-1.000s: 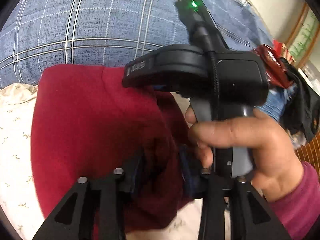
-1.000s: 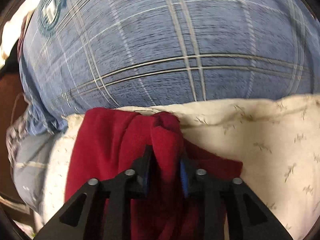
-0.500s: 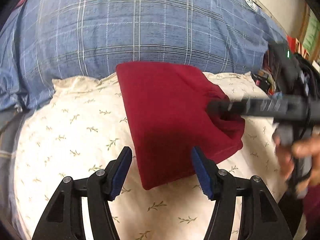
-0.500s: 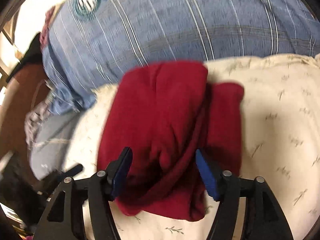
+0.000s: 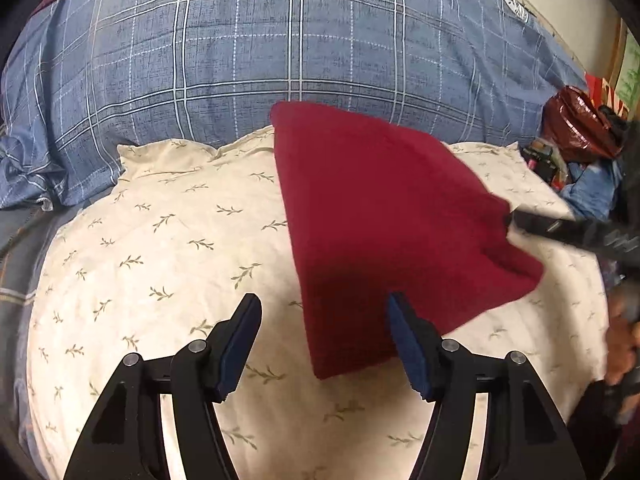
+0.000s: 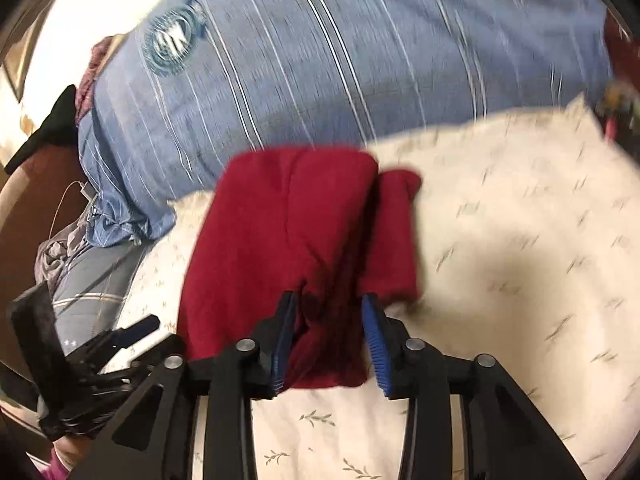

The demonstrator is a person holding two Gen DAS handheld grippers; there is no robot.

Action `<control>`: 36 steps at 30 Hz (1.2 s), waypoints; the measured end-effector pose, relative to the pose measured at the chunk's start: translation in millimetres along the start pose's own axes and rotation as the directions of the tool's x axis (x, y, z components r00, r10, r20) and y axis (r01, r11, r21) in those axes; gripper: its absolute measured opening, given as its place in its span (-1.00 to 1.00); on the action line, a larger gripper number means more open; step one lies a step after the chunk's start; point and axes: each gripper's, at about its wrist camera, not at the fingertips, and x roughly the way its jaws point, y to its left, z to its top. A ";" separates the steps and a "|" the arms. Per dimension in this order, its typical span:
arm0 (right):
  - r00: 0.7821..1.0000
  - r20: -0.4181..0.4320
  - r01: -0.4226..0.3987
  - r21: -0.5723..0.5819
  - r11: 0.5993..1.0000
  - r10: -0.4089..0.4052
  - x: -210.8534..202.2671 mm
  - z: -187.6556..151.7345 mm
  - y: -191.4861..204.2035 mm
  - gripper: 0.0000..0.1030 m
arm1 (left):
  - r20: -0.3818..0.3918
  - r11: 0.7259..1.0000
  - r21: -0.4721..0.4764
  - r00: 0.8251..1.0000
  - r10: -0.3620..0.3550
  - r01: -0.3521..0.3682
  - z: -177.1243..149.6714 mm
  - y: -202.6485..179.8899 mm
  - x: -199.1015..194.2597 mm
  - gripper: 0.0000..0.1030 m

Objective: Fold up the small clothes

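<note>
- The red garment (image 5: 384, 232) lies folded on a cream pillow (image 5: 160, 248) printed with small sprigs; its far corner reaches the edge of the blue checked bedding (image 5: 280, 52) behind.
- In the left wrist view the garment's left edge runs straight and steep toward the camera, with a broad bare stretch of pillow to its left.
- The left gripper (image 5: 324, 320) has its jaws apart and opening. The garment's near corner lies below and between them, and the pads do not press it.
- The right gripper (image 6: 328, 320) stands with its jaws apart, a bunched fold of the red cloth between the blue pads. The left pad looks to be against the cloth and the right pad just clear of it, but blur makes this hard to settle.
- In the right wrist view the pillow to the right of the garment is open.
- At the right edge of the left wrist view the right gripper's dark body is smeared by blur, touching or just beside the garment's right corner. A hand (image 5: 620, 340) there is cut off.
- A clutter (image 5: 576, 132) of a shiny red bag and dark and blue cloth crowds the pillow's far right corner; its pieces are hard to tell apart.
- The left gripper shows blurred at the lower left of the right wrist view.
</note>
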 end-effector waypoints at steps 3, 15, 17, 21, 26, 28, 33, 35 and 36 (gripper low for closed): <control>1.000 0.001 0.001 0.004 1.000 -0.001 11.8 12.3 7.4 0.23 | -0.007 1.000 -0.009 1.000 -0.012 0.012 0.4 -0.2 14.9 0.25; 0.984 0.027 0.177 -0.122 0.977 -0.175 34.7 7.7 -0.7 -0.64 | -0.016 0.999 -0.007 0.999 -0.035 0.035 0.9 5.4 39.7 0.44; 0.984 0.068 0.170 -0.109 0.979 -0.163 15.8 7.4 7.0 -0.51 | -0.008 1.000 0.004 1.000 -0.021 0.021 0.5 4.4 38.6 0.44; 0.990 0.115 0.100 -0.147 0.984 -0.083 -8.1 -2.7 36.0 -0.50 | -0.007 1.000 -0.002 1.000 -0.017 0.016 0.2 4.8 40.2 0.44; 0.993 0.029 0.115 -0.245 0.963 -0.111 22.2 -28.0 50.7 -0.65 | -0.003 1.000 -0.001 1.000 -0.009 0.009 -1.3 4.1 40.1 0.46; 0.985 0.005 0.171 -0.235 0.957 -0.175 36.6 -37.2 38.6 -0.74 | -0.006 1.000 -0.002 1.000 -0.016 0.016 -1.8 3.7 39.7 0.46; 0.982 0.025 0.188 -0.225 0.956 -0.187 24.3 -43.4 37.7 -0.42 | -0.006 1.000 0.001 1.000 -0.009 0.009 -1.7 3.4 38.6 0.45; 0.984 0.038 0.178 -0.194 0.965 -0.174 13.1 -37.6 37.5 -0.28 | -0.006 1.000 -0.005 1.000 -0.012 0.012 -1.0 4.9 36.5 0.45; 0.986 0.056 0.166 -0.171 0.971 -0.159 5.5 -33.2 36.3 -0.25 | -0.003 1.000 -0.009 1.000 -0.013 0.013 -0.3 5.8 34.4 0.45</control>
